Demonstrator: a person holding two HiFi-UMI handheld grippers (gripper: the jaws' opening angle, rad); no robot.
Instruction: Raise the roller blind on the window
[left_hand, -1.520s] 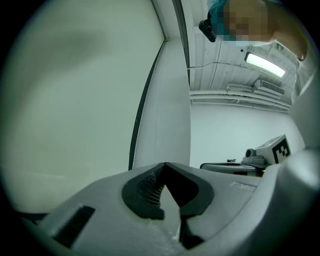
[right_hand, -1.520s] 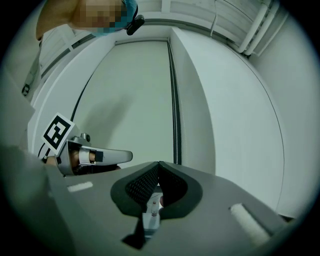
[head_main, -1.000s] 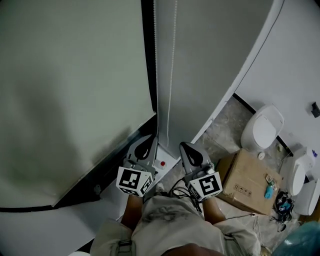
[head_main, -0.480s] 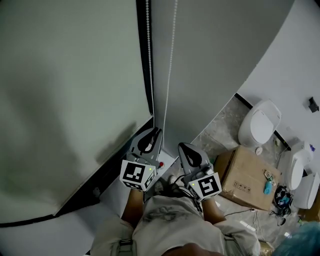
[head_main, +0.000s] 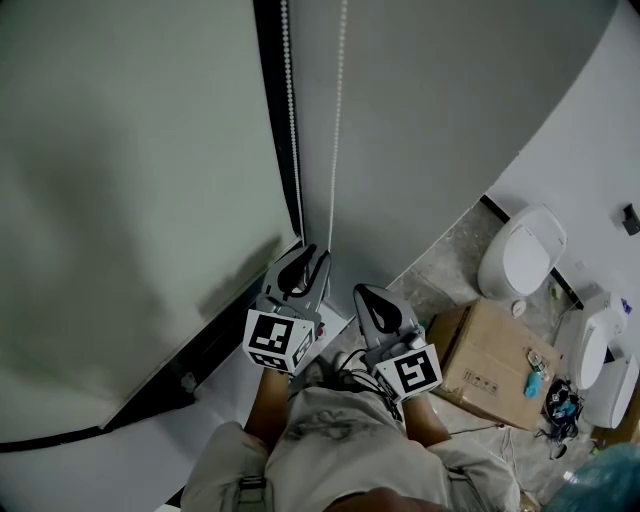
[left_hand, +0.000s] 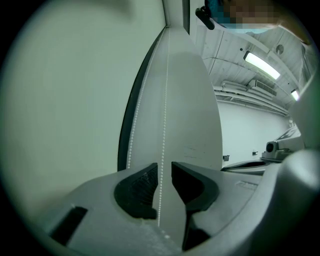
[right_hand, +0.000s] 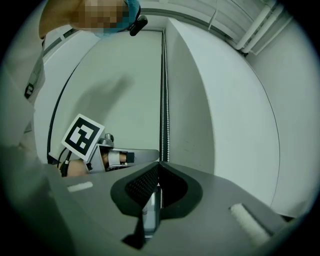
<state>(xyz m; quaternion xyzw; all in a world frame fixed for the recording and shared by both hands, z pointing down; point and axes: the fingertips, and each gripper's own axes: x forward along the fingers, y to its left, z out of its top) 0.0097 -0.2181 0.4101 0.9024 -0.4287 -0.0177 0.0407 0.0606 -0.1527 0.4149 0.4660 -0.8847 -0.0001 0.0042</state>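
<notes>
My left gripper (left_hand: 164, 169) showed, in its own view, jaws apart and just opened, with one strand of the bead chain (left_hand: 166, 100) running free between the pads. The right gripper (right_hand: 159, 164) was pinched shut on the chain. Only the head view showed the roller blind (head_main: 120, 200) hanging low, left of the dark frame (head_main: 268, 110), and a cardboard box (head_main: 490, 360) on the floor at right.
</notes>
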